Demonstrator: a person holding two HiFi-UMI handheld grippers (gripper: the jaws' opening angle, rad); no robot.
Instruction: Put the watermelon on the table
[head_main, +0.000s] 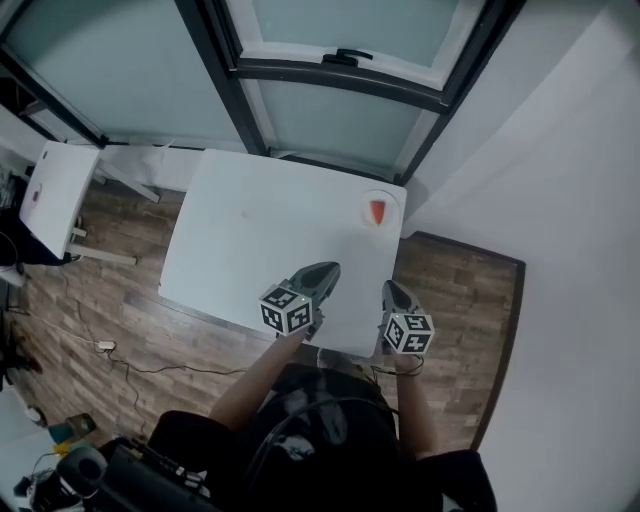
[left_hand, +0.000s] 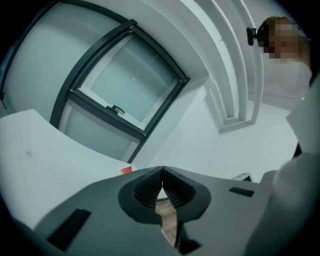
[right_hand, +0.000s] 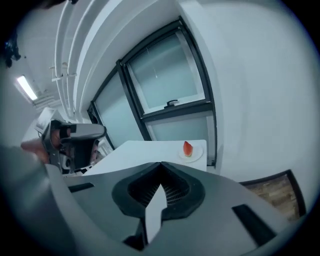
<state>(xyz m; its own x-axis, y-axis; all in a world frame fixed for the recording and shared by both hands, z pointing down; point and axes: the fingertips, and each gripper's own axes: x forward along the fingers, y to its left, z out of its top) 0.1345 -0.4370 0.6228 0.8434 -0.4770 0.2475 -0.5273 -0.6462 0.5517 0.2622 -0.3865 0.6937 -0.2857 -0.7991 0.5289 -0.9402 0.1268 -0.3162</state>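
A red watermelon slice (head_main: 377, 212) lies on a small white plate (head_main: 383, 197) at the far right corner of the white table (head_main: 260, 240). It also shows in the right gripper view as the slice (right_hand: 187, 148) on its plate (right_hand: 194, 155), and as a red sliver (left_hand: 126, 170) in the left gripper view. My left gripper (head_main: 322, 272) hangs over the table's near edge, jaws shut and empty. My right gripper (head_main: 391, 291) is near the table's right front corner, also shut with nothing in it. Both are well short of the slice.
A dark-framed frosted window (head_main: 330, 70) stands behind the table and a white wall (head_main: 560, 180) on the right. A second white table (head_main: 55, 195) is at the left. Cables (head_main: 110, 350) lie on the wooden floor. Another person with a device (right_hand: 75, 142) shows at the left.
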